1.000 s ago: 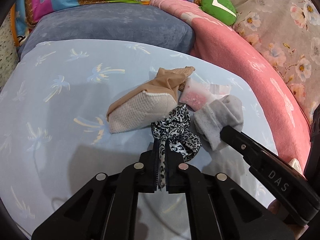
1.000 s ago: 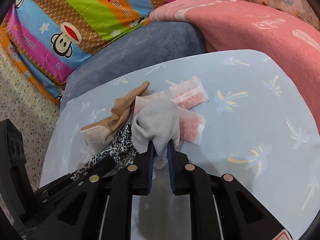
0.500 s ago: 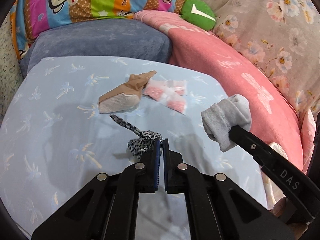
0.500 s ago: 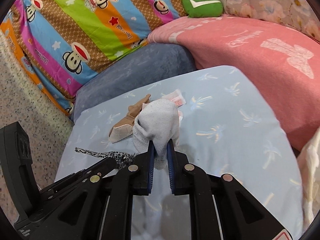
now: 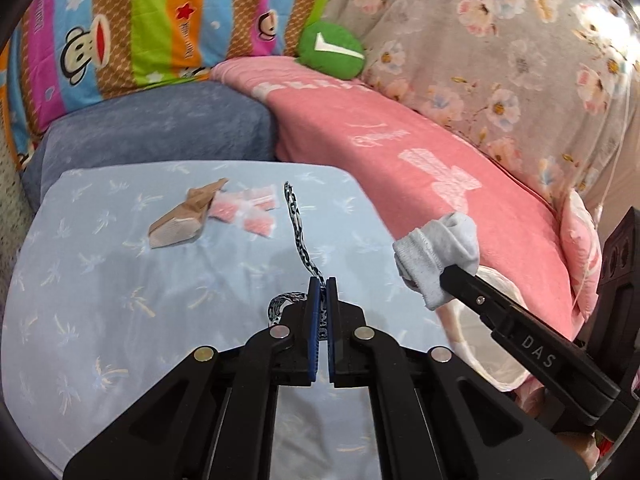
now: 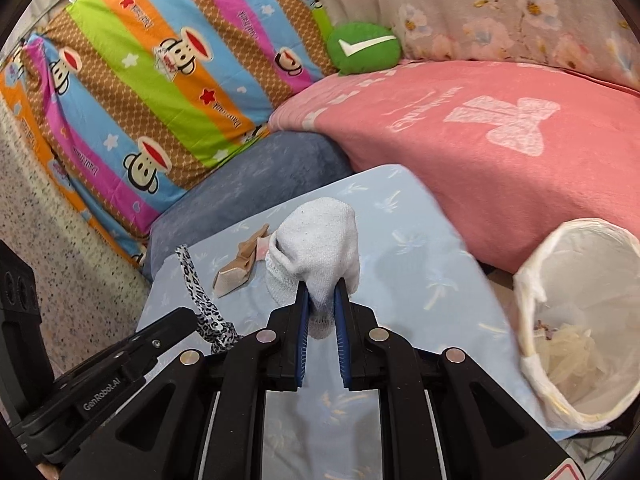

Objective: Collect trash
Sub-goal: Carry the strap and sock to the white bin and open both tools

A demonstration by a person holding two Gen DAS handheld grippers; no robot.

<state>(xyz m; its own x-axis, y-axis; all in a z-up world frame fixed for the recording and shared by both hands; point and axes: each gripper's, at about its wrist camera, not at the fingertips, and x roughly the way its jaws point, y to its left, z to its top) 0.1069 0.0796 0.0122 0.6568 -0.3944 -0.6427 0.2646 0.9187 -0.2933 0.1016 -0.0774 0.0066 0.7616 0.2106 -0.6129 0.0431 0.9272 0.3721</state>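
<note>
The right gripper (image 6: 320, 300) pinches the grey sock (image 6: 316, 240); the left gripper (image 5: 322, 292) pinches the leopard-print strip (image 5: 298, 232). Each should hang squarely above the lined bin (image 6: 532, 300) before its fingers part.

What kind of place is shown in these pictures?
Most likely a bedroom or living corner at home: a cartoon monkey quilt, a pink blanket and a blue pillow surround the work surface, and a lined waste bin stands beside it.

A light blue palm-print cushion (image 5: 120, 288) carries the things. On it, toward eleven o'clock in the left wrist view, lies a beige stocking (image 5: 182, 220), with pink-filled plastic packets (image 5: 250, 214) touching its one-o'clock side.
</note>
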